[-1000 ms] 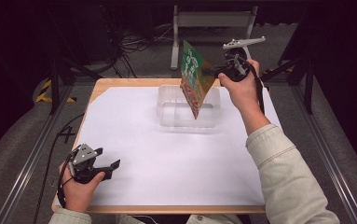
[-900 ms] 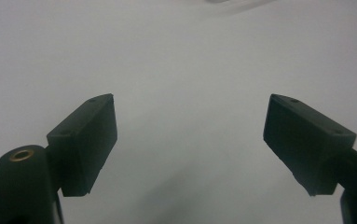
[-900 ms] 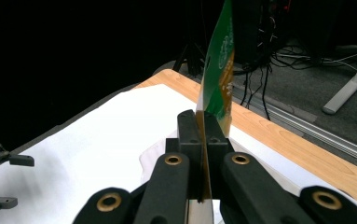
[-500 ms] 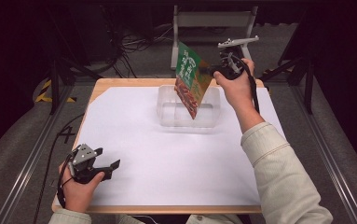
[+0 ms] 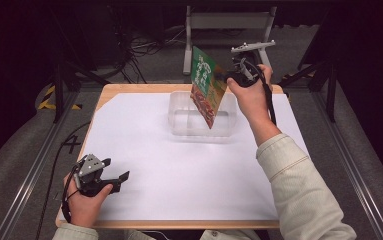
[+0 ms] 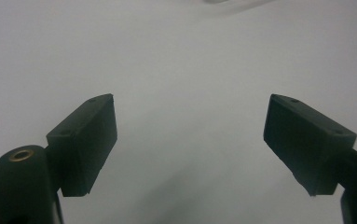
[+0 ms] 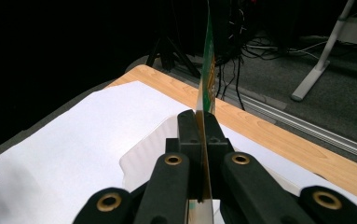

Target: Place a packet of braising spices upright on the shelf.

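Right tongs (image 5: pixel 225 76) clamped on a green snack packet (image 5: pixel 206 85), hanging it over the clear plastic tub (image 5: pixel 179 117) at upper centre of frame.
Looks like it's pinched by its edge so it dangles corner-down, ready to drop in; that forearm's stretched forward, wrist raised. Left tongs (image 5: pixel 115 170) sit spread apart, empty, resting low on the white table (image 5: pixel 144 145) at bottom left.

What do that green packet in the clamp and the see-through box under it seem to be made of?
The green packet, pinched in the right gripper, looks like thin glossy printed film or foil: it is flat, edge-thin in the right gripper view, and hangs stiffly. The see-through box looks like clear, slightly frosted plastic, since the white sheet shows through its walls. Neither is certain from looks alone.
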{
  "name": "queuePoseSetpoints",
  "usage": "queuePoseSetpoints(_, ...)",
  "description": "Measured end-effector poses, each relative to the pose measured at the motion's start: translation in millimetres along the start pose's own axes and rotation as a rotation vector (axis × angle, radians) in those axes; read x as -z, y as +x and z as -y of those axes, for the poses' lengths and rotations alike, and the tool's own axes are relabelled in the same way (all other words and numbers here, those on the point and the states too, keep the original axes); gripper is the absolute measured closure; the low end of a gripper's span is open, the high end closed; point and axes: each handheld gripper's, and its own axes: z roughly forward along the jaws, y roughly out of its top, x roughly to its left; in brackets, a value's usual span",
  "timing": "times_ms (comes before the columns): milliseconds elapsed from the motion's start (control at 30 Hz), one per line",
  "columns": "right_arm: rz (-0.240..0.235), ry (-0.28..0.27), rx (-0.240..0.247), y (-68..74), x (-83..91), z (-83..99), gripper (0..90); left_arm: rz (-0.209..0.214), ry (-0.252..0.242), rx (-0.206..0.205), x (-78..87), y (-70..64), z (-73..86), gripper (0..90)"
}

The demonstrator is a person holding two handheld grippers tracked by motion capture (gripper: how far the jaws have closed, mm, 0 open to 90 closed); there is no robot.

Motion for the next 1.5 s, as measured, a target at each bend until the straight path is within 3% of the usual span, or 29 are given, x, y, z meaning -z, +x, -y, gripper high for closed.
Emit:
queuePoseSetpoints(400,0.019,-0.014,0.023,5.2,-15.8,-0.9,90.0,0.0,-0.003,-0.001,0.7,1.7,0.9,18.1)
queuePoseSetpoints(733,0.064,-0.026,0.073,9.8,-25.1,-6.2,90.0,0.0,-0.004,0.001,0.5,0.9,0.8,18.1)
queuePoseSetpoints(1033,0.061,-0.033,0.093,15.8,-36.3,-2.9,90.0,0.001,-0.005,-0.003,0.9,1.6,1.3,18.1)
queuePoseSetpoints(1500,0.049,-0.02,0.067,8.9,-42.6,16.6,90.0,0.003,0.0,-0.005,0.0,0.4,0.4,18.1)
